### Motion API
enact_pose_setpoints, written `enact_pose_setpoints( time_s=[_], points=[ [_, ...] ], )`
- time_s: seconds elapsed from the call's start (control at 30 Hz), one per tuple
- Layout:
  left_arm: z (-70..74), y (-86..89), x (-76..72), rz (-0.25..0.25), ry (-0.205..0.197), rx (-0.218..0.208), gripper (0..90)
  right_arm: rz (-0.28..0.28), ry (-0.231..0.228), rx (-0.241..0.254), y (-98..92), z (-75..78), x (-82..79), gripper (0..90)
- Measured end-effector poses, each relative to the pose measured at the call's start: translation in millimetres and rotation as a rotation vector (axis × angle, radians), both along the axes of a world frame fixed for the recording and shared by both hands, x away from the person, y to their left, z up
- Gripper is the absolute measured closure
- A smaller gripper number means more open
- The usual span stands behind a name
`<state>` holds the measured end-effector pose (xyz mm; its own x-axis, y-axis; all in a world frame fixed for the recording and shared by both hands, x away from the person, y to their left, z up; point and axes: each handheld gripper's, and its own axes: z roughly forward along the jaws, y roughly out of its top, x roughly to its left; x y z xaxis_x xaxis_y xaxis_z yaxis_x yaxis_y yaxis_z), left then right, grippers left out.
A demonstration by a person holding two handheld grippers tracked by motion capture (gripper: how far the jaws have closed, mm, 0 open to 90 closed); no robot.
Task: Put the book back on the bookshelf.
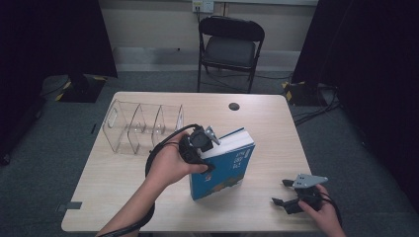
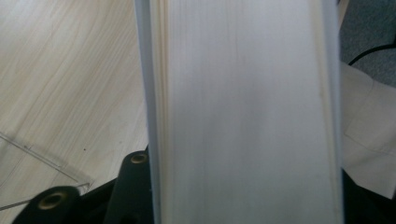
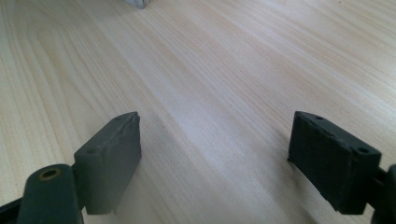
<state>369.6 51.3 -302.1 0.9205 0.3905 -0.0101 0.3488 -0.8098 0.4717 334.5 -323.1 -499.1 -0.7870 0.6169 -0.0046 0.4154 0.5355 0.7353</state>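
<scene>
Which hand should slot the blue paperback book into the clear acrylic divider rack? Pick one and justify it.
Left. The left gripper already straddles the blue paperback book, right beside the clear acrylic divider rack. The right gripper rests open at the table's near corner.

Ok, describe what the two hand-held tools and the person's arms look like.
Both tools are black. The right tool carries a grey three-cornered plate on top, as does the left tool. A black cable loops from the left one. The right tool's pads are blocky and dark grey. The forearms are bare, without sleeves.
</scene>
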Motion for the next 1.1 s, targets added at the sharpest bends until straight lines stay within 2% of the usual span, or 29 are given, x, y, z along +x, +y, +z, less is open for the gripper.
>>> enact_pose_setpoints(
  time_s=[0.03, 0.1, 0.17, 0.27, 0.37, 0.5, 0.67, 0.73, 0.77, 0.97, 1.1],
  points=[
    [0.0, 0.0, 0.0, 0.0, 0.0, 0.0, 53.1, -0.001, 0.001, 0.0, 0.1, 0.0, -0.1, 16.4],
    [-0.6, -5.0, 1.0, 0.015, 0.001, 0.035, 51.8, -0.001, 0.0, 0.0, 0.0, 0.0, 0.0, 16.4],
    [-0.4, -6.4, 2.9, 0.032, 0.012, 0.049, 51.5, -0.001, 0.0, 0.0, 0.0, 0.0, 0.0, 16.4],
    [-0.6, -5.9, 4.2, 0.038, 0.013, 0.048, 51.0, -0.001, 0.001, 0.0, 0.1, 0.0, -0.1, 16.4],
    [0.2, -7.0, 6.4, 0.046, 0.042, 0.078, 50.4, -0.001, 0.001, 0.0, 0.1, -0.1, -0.1, 16.4],
    [-0.2, -6.8, 7.1, 0.067, 0.052, 0.073, 53.2, -0.001, 0.001, 0.0, 0.1, -0.1, -0.2, 16.4],
    [0.1, -8.9, 4.2, 0.056, 0.048, 0.095, 58.6, -0.001, 0.001, 0.0, 0.1, -0.1, -0.2, 16.4],
    [0.4, -9.1, 2.6, 0.045, 0.054, 0.09, 60.5, -0.001, 0.001, 0.0, 0.1, 0.0, -0.2, 16.4],
    [0.3, -9.0, 2.1, 0.054, 0.053, 0.085, 60.7, -0.001, 0.001, 0.0, 0.1, -0.1, -0.2, 16.4],
    [1.0, -11.1, -3.2, 0.037, 0.039, 0.082, 61.5, -0.001, 0.0, 0.0, 0.1, 0.0, 0.0, 16.4],
    [4.6, -13.0, -5.5, 0.026, 0.036, 0.096, 61.6, -0.001, 0.001, 0.0, 0.1, 0.1, 0.0, 16.4]
  ],
)
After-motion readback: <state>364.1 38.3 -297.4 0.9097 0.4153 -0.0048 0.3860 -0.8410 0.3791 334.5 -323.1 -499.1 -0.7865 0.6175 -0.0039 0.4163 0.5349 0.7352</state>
